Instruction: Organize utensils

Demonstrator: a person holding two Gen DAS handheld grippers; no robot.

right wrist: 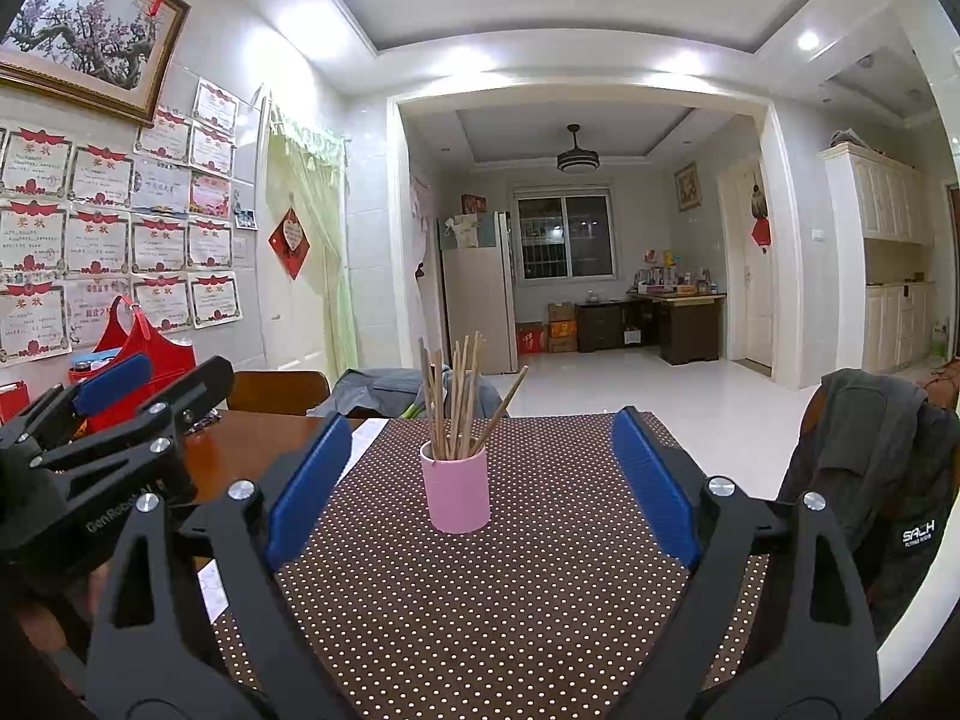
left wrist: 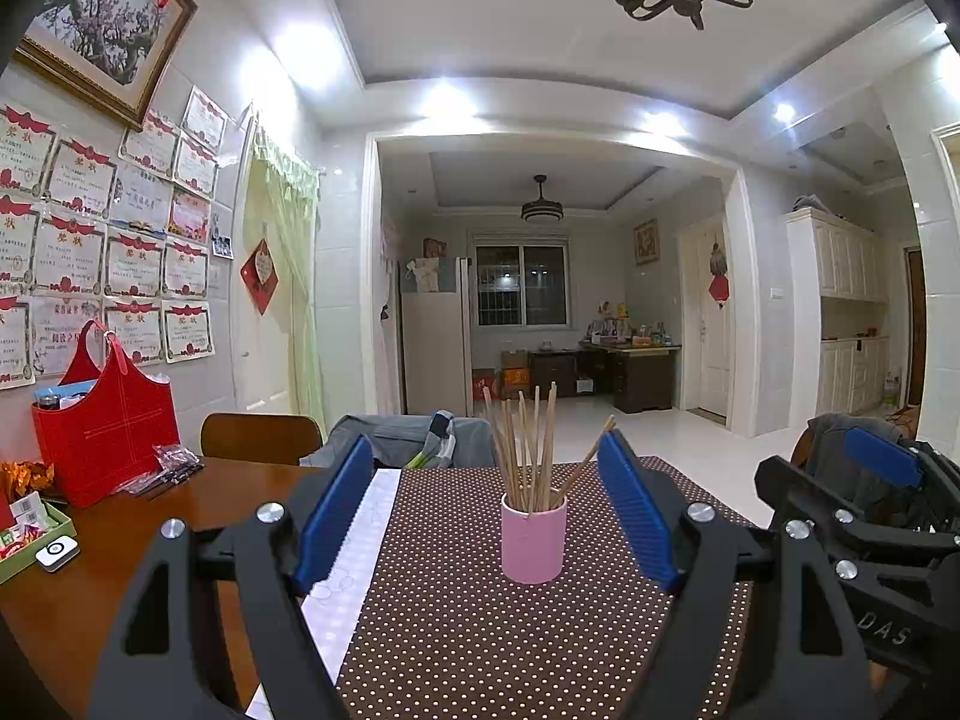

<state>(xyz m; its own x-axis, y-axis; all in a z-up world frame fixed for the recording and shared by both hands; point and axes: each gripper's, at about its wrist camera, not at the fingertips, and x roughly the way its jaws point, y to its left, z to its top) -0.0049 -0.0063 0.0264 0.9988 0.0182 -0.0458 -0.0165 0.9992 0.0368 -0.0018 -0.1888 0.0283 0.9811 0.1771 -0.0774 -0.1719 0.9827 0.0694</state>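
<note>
On the dotted table mat (left wrist: 480,630), a pink cup (left wrist: 533,540) holds upright chopsticks (left wrist: 528,450) ahead of the left gripper (left wrist: 486,510) and right gripper (right wrist: 480,480), both wide open and empty; any approach should stay level and slow to avoid tipping it.

pink cup (left wrist: 533,543), brown white-dotted mat (left wrist: 510,648)

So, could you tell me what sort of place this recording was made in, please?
Most likely a family home's dining area. A wooden table with a dotted cloth holds a pink cup of chopsticks, award certificates cover the wall, and a fridge stands in the room beyond.
</note>
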